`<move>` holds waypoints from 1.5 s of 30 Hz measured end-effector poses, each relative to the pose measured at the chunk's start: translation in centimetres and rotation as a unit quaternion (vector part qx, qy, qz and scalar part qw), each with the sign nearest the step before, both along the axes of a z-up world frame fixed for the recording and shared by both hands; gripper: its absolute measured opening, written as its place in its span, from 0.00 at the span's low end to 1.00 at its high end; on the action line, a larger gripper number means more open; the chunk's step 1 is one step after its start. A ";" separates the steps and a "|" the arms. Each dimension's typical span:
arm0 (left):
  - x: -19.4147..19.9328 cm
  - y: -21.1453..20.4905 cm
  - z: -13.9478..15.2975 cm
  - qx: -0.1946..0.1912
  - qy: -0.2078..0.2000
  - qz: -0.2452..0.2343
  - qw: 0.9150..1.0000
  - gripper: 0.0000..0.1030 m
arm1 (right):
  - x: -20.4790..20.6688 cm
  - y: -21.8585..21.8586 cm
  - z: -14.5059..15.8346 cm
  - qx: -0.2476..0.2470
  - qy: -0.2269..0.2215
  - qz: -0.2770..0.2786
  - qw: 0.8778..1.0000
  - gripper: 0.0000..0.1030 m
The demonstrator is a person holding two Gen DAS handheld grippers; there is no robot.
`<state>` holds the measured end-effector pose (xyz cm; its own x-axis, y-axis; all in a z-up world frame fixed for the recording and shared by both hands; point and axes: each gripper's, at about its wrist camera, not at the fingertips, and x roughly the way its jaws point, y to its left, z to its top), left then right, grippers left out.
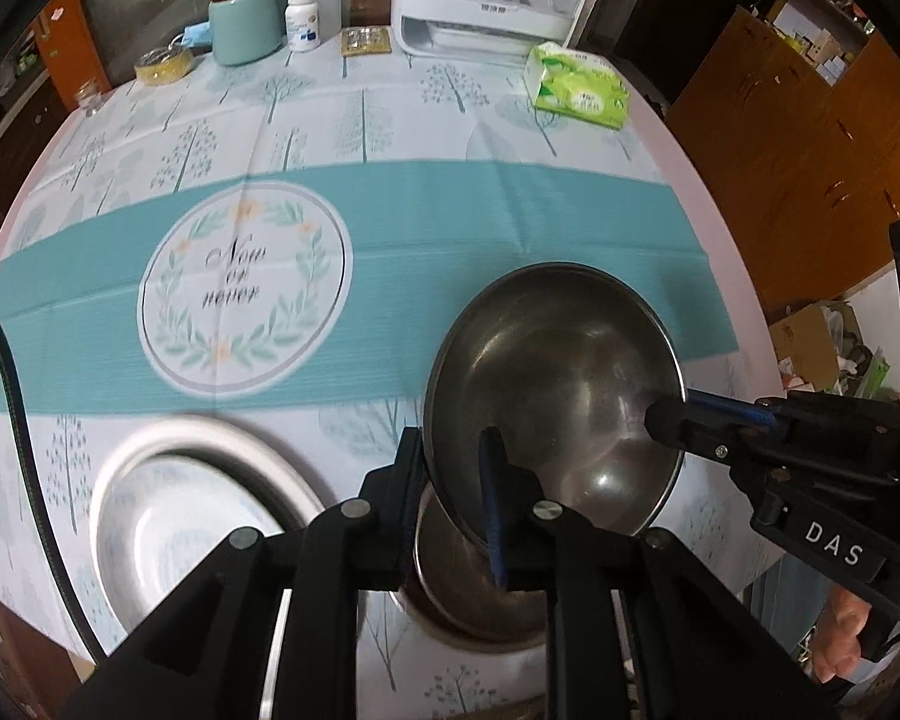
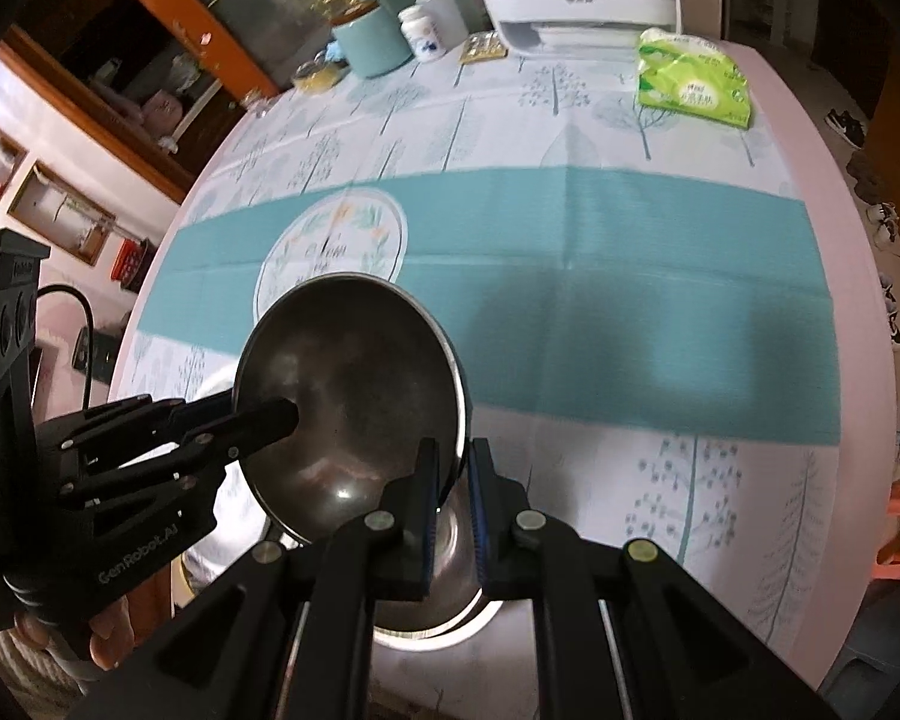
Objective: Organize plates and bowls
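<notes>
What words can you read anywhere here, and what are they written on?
"Now or never": round emblem on the tablecloth.
"DAS": right gripper body, seen from the left wrist.
"GenRobot.AI": left gripper body, seen from the right wrist.
Too small or blurred to read: tissue pack, white pill bottle, white rack label.

a green tissue pack [image 1: 576, 86], teal jar [image 1: 245, 23], white pill bottle [image 1: 302, 20] and tape roll [image 1: 163, 66] sit on the tree-print tablecloth [image 1: 390, 120].
</notes>
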<state>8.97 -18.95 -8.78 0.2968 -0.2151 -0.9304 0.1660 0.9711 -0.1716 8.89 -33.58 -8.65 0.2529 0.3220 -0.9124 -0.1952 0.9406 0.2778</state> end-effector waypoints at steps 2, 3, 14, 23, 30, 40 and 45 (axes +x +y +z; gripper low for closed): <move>-0.9 -0.1 -0.6 0.003 0.008 -0.001 1.000 0.15 | -0.8 0.0 -0.4 -0.002 0.006 0.004 1.000 0.10; -1.2 -0.1 -0.8 0.003 0.011 -0.001 1.000 0.15 | -1.2 0.0 -0.7 -0.002 0.011 0.006 1.000 0.10; -3.8 -1.2 -2.5 0.025 0.029 -0.008 0.999 0.21 | -3.8 -0.1 -2.6 -0.002 0.044 0.013 0.999 0.10; -4.0 -1.7 -3.0 0.023 0.039 -0.008 0.999 0.22 | -4.2 -0.3 -3.4 -0.008 0.053 0.010 0.999 0.10; -4.0 -1.6 -3.9 0.018 0.057 -0.009 0.998 0.31 | -4.3 0.0 -4.5 -0.013 0.066 0.014 0.998 0.11; -4.0 -1.8 -3.2 0.013 0.042 -0.010 0.999 0.60 | -4.4 0.5 -4.6 -0.024 0.060 0.014 0.998 0.16; -3.8 -1.5 -3.1 0.008 0.041 -0.005 0.999 0.65 | -4.4 0.5 -4.4 -0.023 0.055 0.013 0.998 0.16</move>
<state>5.13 -20.46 -11.87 0.2165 -0.2032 -0.9549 0.1612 0.9721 -0.1704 4.46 -33.12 -13.01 0.1422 0.2837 -0.9483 -0.1900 0.9480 0.2552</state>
